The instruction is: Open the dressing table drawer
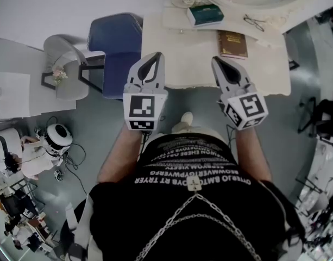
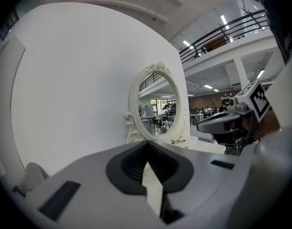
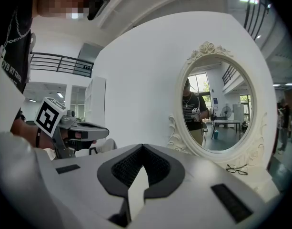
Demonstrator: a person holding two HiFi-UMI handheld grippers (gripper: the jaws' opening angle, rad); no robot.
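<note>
Nearby, blue chair beside dressing table

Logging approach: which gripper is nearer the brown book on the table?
Right. The right gripper is just short of the brown book; the left gripper is well off to the book's left in the head view.

The left gripper and right gripper point side by side, jaws together, toward the cream dressing table; a brown book lies on it.
</note>
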